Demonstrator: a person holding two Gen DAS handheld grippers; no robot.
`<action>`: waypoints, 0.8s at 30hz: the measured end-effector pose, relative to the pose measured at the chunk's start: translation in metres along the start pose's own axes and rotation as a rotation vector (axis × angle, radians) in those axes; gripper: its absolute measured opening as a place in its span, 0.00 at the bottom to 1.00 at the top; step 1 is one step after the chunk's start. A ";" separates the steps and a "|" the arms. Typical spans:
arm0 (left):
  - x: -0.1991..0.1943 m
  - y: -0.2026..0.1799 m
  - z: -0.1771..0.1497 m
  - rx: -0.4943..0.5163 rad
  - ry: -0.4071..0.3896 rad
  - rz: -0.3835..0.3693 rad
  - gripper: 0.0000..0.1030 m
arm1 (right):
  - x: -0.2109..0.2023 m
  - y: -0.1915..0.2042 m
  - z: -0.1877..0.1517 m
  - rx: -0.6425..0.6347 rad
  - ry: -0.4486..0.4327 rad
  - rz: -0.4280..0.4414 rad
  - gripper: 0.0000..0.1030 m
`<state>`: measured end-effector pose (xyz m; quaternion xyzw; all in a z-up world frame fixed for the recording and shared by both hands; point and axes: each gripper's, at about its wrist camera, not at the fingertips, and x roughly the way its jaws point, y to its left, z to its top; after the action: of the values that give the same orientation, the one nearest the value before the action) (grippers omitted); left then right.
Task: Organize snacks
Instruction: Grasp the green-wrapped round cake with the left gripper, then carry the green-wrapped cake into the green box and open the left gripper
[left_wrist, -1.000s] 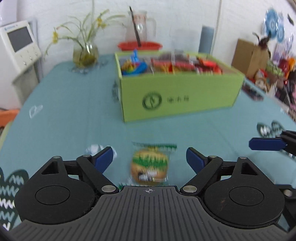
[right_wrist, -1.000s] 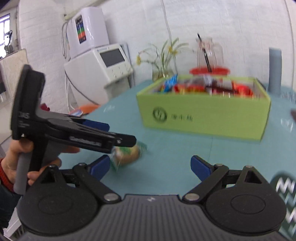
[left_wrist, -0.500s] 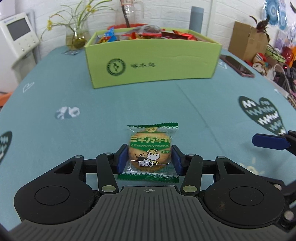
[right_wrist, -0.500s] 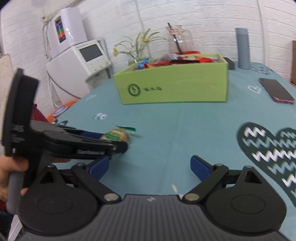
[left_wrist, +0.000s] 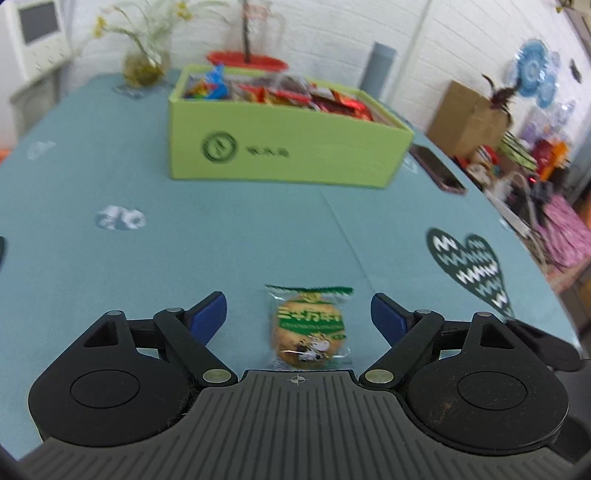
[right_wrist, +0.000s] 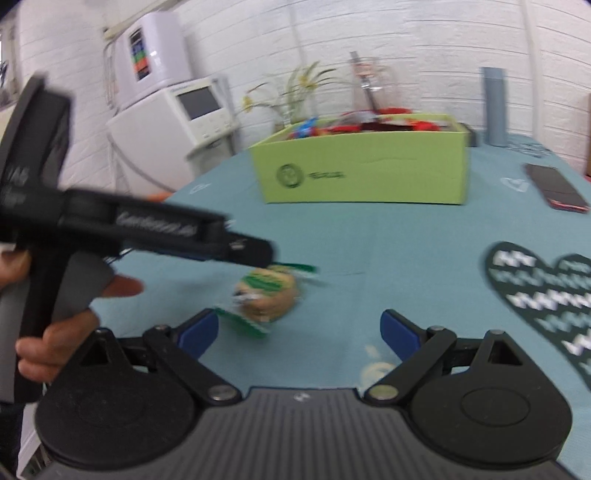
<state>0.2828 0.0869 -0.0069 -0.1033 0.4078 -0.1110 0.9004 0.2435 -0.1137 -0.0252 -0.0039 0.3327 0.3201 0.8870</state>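
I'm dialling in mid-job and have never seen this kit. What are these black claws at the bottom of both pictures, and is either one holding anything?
They are hand-held grippers, one in each of a person's hands, each with a camera looking forward along its two blue-tipped fingers. In the left wrist view, the left gripper has just been opening; a wrapped biscuit lies on the teal tablecloth between its fingers, with neither pad touching it. The right wrist view shows the right gripper open and empty, with the left gripper and the hand holding it off to the side. Farther back stands a green box full of snack packets, and a phone lies on the cloth.
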 end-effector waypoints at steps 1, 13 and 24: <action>0.004 0.002 0.001 -0.004 0.033 -0.026 0.66 | 0.009 0.006 0.001 -0.011 0.013 0.009 0.90; 0.018 0.002 -0.010 0.080 0.056 -0.074 0.29 | 0.044 0.028 0.011 -0.139 0.037 -0.033 0.67; 0.019 -0.024 0.126 0.083 -0.141 -0.097 0.30 | 0.049 -0.017 0.130 -0.276 -0.173 -0.117 0.73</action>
<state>0.3875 0.0706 0.0678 -0.0931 0.3329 -0.1637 0.9240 0.3584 -0.0708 0.0435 -0.1173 0.2070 0.3099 0.9205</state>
